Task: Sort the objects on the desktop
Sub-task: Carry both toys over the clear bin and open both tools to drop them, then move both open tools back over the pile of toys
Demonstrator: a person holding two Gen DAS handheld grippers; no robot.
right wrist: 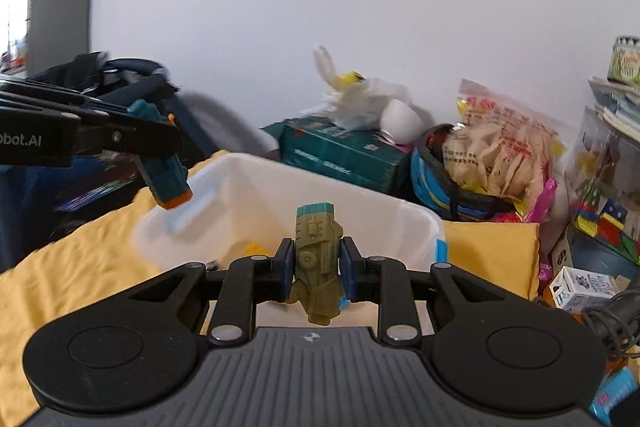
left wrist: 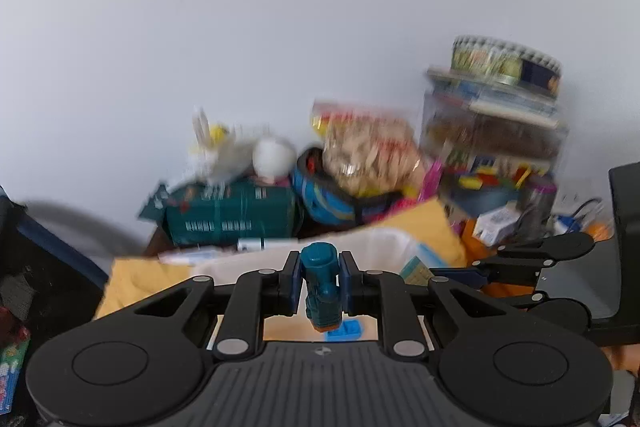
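Carrying step: left tool (left wrist: 320,285) clamped on teal toy (left wrist: 322,287), right tool (right wrist: 316,269) clamped on olive toy (right wrist: 318,263); next, over white bin (right wrist: 400,211) and release.

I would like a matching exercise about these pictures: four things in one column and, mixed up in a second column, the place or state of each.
Things:
1. teal toy
2. olive toy
3. white bin
4. snack bag

Places or states:
A. stands on the yellow cloth
B. held in the left hand-held gripper
C. rests against the wall, behind the bin
D. held in the right hand-held gripper

Pairs: 1-B, 2-D, 3-A, 4-C
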